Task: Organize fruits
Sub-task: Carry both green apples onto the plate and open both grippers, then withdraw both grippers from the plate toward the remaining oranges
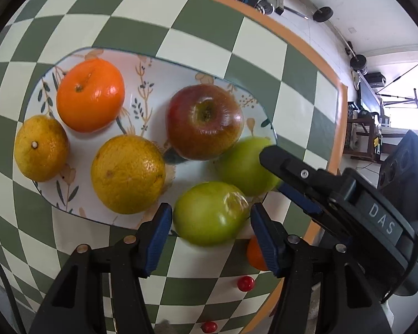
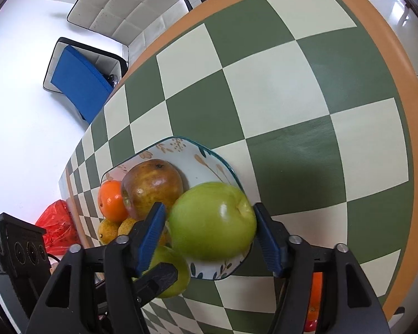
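Left gripper (image 1: 211, 220): blue pads on both sides of a green apple (image 1: 210, 213), clamped on it at the plate's (image 1: 41, 89) near rim, the fruit overhanging the rim toward the table's near edge.

Right gripper (image 2: 210, 224): pads flank a second green apple (image 2: 212, 220); contact on both sides, so gripping. This apple sits at the plate's right end, over the rim there. In the left view the right gripper's finger (image 1: 281, 158) covers part of it.

Plate contents otherwise: red apple (image 1: 204, 121) in the middle, touching the right-hand green apple; orange (image 1: 90, 94) at the far left; two yellow citrus (image 1: 128, 174) (image 1: 41, 147) along the left and near side. Open plate floor remains only between orange and red apple.

Checkered table (image 2: 292, 83): broad clear run beyond the plate up to the orange border. Near edge, by the left gripper: another orange fruit (image 1: 255, 253) and two small red fruits (image 1: 245, 283) (image 1: 209, 326), near the table's corner.
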### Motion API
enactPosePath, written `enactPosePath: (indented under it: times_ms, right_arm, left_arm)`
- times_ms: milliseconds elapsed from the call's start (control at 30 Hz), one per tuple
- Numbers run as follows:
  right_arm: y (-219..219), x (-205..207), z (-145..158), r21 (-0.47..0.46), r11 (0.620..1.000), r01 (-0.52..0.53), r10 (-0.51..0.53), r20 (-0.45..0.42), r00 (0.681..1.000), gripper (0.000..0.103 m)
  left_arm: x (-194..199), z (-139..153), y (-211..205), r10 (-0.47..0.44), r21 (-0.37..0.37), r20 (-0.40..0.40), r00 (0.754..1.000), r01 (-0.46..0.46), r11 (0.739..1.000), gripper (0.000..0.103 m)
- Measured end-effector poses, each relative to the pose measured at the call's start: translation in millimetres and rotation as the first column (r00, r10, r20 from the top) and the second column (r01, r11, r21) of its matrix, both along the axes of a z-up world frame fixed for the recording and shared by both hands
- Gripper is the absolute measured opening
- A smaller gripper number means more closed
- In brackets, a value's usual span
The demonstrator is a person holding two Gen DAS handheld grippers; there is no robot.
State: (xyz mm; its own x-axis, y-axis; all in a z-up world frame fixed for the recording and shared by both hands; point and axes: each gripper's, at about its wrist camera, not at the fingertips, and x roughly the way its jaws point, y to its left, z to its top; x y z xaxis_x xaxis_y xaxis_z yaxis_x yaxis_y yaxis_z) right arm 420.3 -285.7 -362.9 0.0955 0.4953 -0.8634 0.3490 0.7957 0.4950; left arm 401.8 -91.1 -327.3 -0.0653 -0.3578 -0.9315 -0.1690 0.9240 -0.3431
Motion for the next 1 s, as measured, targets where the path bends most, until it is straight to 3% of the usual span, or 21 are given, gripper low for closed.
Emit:
enactPosePath:
  times_ms: [33, 100, 233, 300, 433, 533, 767, 1000]
  right_arm:
    - [-1.1, -0.3, 1.8, -0.009, 1.0, 0.0, 0.0, 0.0, 1.0, 0.071]
    - [-2.2, -1.1, 5.5, -0.015, 1.0, 0.0, 0.0, 0.007, 1.0, 0.075]
    - [-4.4, -3.8, 17.1, -0.054, 0.999, -0.004, 0.005, 0.024, 1.0, 0.081]
    - [-4.0, -5.1, 23.5, -0.084, 0.996, -0.016, 0.019, 0.036, 0.999, 0.086]
    - [6.2, -11.8, 43.4, -0.221, 0.972, -0.075, 0.095, 0.079, 0.992, 0.089]
    - [20.0, -20.9, 54.4, -0.325, 0.938, -0.123, 0.16, 0.091, 0.983, 0.094]
    - [57.5, -56.1, 73.8, -0.478, 0.862, -0.171, 0.261, 0.128, 0.957, 0.094]
    - [66.4, -91.0, 110.9, -0.503, 0.857, -0.113, 0.245, 0.203, 0.948, 0.094]
  left_arm:
    - [1.1, 2.7, -1.5, -0.005, 0.008, 0.016, 1.0, 0.005, 1.0, 0.077]
    - [2.5, 9.5, -3.0, -0.022, 0.026, 0.041, 0.999, 0.021, 0.999, 0.089]
    - [2.5, 24.4, 3.7, -0.043, 0.07, 0.082, 0.996, 0.038, 0.997, 0.089]
    - [1.3, 31.8, 9.3, -0.069, 0.133, 0.113, 0.991, 0.054, 0.99, 0.089]
    - [-4.7, 43.6, 24.5, -0.143, 0.304, 0.178, 0.973, 0.084, 0.949, 0.089]
    - [-11.2, 45.3, 37.8, -0.178, 0.385, 0.202, 0.963, 0.089, 0.919, 0.089]
    - [-31.4, 53.7, 58.6, -0.195, 0.429, 0.235, 0.952, 0.079, 0.9, 0.089]
    - [-60.9, 92.3, 63.5, -0.233, 0.454, 0.328, 0.916, 0.063, 0.889, 0.089]
